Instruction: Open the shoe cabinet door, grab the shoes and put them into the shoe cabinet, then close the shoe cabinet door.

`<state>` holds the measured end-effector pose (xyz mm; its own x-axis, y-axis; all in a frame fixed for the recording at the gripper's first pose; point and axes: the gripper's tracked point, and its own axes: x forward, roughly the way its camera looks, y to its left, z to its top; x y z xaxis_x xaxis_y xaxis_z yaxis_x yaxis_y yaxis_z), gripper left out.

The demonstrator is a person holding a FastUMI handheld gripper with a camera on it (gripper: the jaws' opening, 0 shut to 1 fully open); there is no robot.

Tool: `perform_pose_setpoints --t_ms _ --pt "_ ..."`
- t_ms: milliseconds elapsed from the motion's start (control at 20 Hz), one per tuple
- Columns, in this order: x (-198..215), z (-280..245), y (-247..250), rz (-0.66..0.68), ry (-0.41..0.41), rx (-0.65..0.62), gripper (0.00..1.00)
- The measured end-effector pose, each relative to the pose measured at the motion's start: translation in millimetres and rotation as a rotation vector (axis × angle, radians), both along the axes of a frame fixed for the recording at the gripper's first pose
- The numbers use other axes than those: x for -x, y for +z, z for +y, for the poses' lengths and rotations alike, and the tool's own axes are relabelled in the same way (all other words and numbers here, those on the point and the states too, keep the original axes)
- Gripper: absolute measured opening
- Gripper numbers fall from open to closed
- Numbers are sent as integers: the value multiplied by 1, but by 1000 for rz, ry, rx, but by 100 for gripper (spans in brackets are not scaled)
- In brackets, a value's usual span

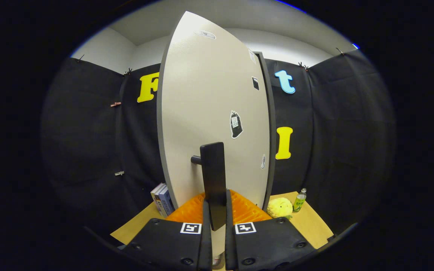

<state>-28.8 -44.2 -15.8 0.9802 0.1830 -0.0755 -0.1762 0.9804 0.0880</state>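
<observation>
Tan tabletop (315,226) ringed by black cloth booth wall (89,143). Gripper (217,214) fingers clamped on black door handle (213,177) of pale cabinet door (209,113). Cabinet interior hidden. Books (162,199), yellow plush (279,207), bottle (299,201) beside cabinet.

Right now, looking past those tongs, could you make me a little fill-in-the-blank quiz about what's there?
1. The tongs are closed on the door's black ____.
2. The cabinet door is ____ in colour.
3. Right of the door, a green bottle stands beside a round ____ plush toy.
4. Left of the door, some ____ stand upright on the table.

Missing words: handle; white; yellow; books
</observation>
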Motion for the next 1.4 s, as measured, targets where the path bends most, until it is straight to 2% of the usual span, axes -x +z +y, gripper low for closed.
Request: perform_pose_setpoints --t_ms 700,1250,1400 --pt "19 -79 3 16 -81 -3 16" --pt "19 -126 3 30 -88 -27 16" --pt "18 -138 4 31 -98 -29 13"
